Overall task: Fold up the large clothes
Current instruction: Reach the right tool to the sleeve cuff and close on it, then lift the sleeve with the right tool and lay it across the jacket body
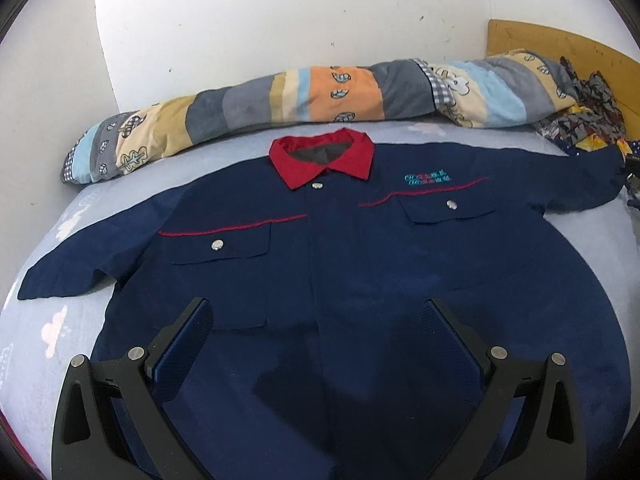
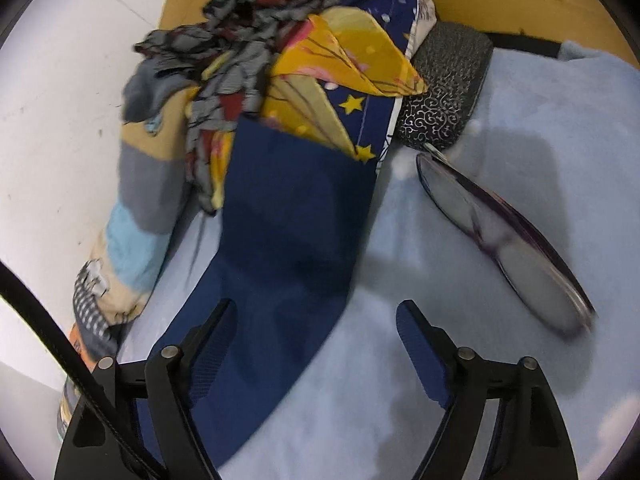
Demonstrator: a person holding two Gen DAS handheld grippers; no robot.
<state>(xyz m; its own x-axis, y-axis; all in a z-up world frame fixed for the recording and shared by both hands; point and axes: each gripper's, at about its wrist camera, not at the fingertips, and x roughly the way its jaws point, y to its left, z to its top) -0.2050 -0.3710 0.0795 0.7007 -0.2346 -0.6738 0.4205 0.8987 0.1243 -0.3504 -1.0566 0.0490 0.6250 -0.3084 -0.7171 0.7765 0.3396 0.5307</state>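
Note:
A navy work shirt (image 1: 340,248) with a red collar (image 1: 322,156) lies flat, front up, on a pale blue bed sheet (image 1: 48,320), sleeves spread to both sides. My left gripper (image 1: 318,314) is open and empty, above the shirt's lower front. In the right wrist view, one navy sleeve (image 2: 292,216) runs away from me over the sheet. My right gripper (image 2: 316,316) is open and empty, with its fingers on either side of the sleeve's lower edge.
A rolled patchwork quilt (image 1: 304,96) lies along the white wall behind the shirt. Crumpled patterned cloths (image 2: 288,60) are piled at the sleeve's end. Folded glasses (image 2: 504,236) and a dark patterned case (image 2: 444,92) lie right of the sleeve. A wooden headboard (image 1: 560,44) stands behind.

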